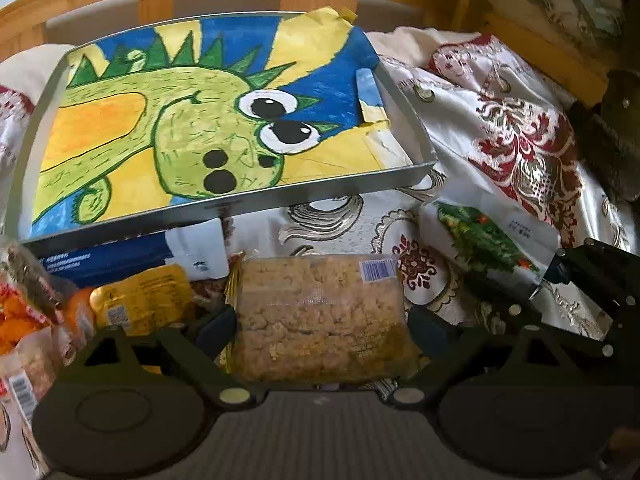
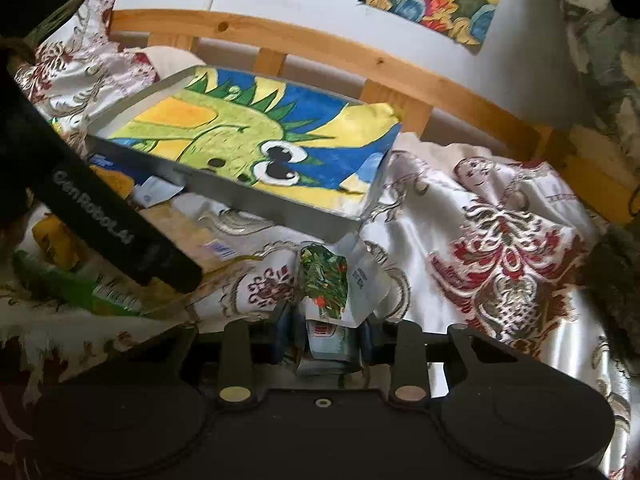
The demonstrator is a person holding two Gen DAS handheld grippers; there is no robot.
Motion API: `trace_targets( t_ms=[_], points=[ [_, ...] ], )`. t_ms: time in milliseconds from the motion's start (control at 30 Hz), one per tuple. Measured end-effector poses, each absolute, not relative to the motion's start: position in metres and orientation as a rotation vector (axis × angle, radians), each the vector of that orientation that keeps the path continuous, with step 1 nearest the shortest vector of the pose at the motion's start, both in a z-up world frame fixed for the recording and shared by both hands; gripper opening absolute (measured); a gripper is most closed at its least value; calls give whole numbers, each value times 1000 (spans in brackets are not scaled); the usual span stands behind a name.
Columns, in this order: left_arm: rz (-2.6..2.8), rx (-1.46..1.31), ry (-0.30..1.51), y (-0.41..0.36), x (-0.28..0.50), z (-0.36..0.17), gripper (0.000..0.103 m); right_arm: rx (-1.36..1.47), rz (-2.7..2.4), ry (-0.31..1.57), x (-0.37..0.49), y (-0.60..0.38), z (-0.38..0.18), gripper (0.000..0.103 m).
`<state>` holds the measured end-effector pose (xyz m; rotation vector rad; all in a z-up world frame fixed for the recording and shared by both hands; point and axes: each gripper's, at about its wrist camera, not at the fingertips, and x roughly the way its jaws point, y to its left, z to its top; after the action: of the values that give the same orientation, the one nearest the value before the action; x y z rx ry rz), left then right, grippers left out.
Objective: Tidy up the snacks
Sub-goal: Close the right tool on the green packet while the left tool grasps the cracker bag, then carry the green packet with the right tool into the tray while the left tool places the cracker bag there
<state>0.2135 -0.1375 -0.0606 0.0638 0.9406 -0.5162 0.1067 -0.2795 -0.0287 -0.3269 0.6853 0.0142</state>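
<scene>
My left gripper [image 1: 322, 326] has its fingers on both sides of a clear bag of yellow crumbly snack [image 1: 320, 316] that lies on the patterned cloth, and appears shut on it. My right gripper [image 2: 324, 336] is shut on a white packet with a green leafy print [image 2: 326, 284]; the same packet shows in the left wrist view [image 1: 488, 240], with the right gripper [image 1: 560, 276] at its lower right end. A grey tray [image 1: 332, 190] lined with a green dinosaur drawing sits just beyond both snacks; it also shows in the right wrist view [image 2: 256, 204].
More snack packets lie at the left: a yellow pouch [image 1: 140, 300], a blue box [image 1: 104, 260] under the tray's front edge, orange packets [image 1: 24, 320]. A green packet [image 2: 80, 292] lies at left. A wooden bed rail [image 2: 360, 60] runs behind the tray.
</scene>
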Motion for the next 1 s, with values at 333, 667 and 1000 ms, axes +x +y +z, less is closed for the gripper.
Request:
trace_targets(
  t_ms=[333, 667, 1000],
  points=[
    [-510, -1, 925, -128, 204, -50, 91, -364, -25, 559, 97, -281, -11, 35],
    [-512, 87, 970, -143, 207, -58, 101, -341, -23, 538, 95, -281, -4, 35],
    [-503, 105, 963, -149, 213, -59, 93, -325, -34, 533, 96, -282, -3, 35]
  ],
)
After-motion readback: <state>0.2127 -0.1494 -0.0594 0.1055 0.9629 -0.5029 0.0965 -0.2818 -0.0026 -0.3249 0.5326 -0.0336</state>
